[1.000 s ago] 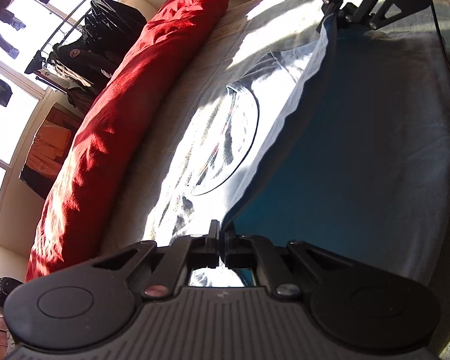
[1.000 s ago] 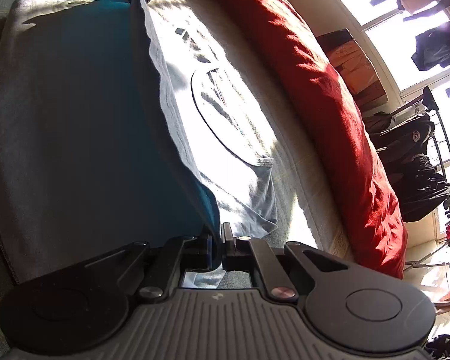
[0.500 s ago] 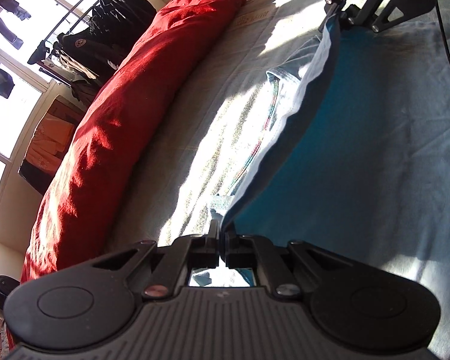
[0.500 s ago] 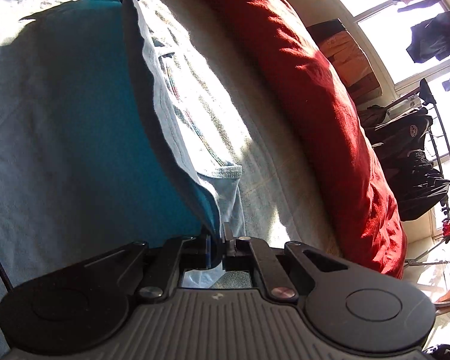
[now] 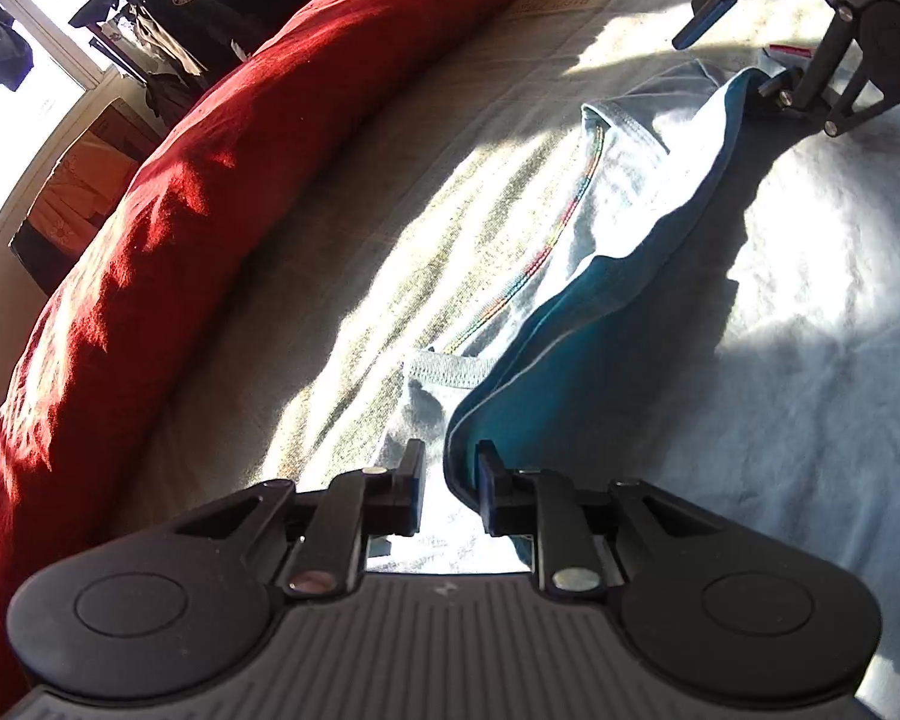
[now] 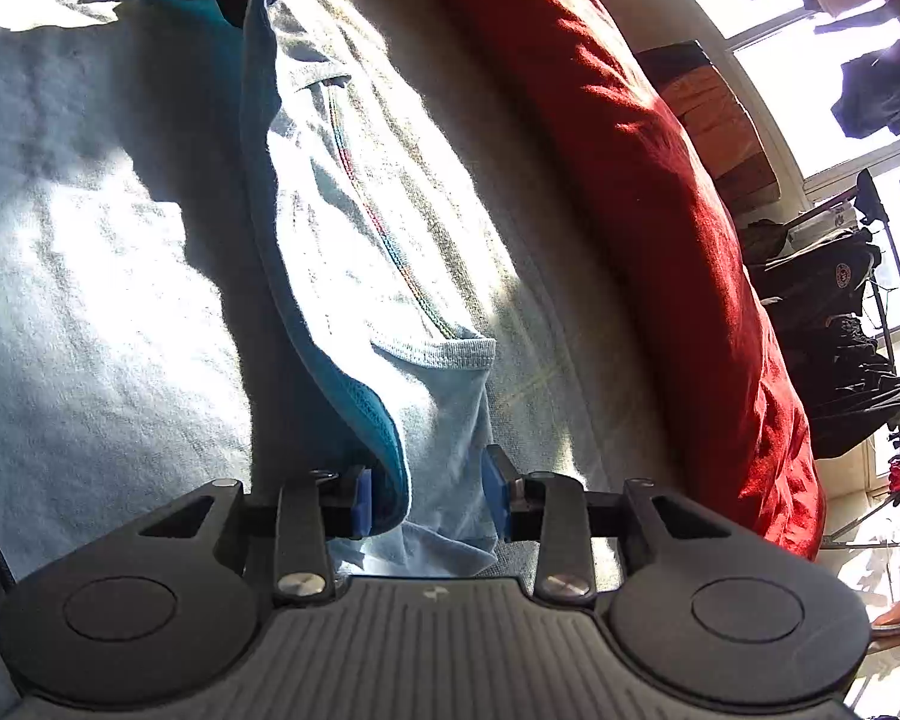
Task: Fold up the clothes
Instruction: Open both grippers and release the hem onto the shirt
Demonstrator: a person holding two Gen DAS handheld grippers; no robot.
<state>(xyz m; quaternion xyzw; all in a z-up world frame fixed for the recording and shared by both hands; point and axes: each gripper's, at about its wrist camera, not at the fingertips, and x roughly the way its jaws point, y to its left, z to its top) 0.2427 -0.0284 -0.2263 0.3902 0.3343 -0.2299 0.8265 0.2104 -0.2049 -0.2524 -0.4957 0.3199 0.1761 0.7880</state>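
Both our claws opening, left gripper (image 5: 448, 495) & right gripper (image 6: 427, 495) jaws spread, blue shirt (image 5: 600, 360) fold edge loose btwn pads, shirt's far side cut off.

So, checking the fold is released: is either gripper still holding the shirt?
Neither: left gripper and right gripper are opening, light blue cotton shirt's folded edge loose between them.

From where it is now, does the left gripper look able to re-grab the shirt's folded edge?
Probably yes: the left gripper is opening, with the shirt's folded edge lying slack between its pads, and nothing in the way.
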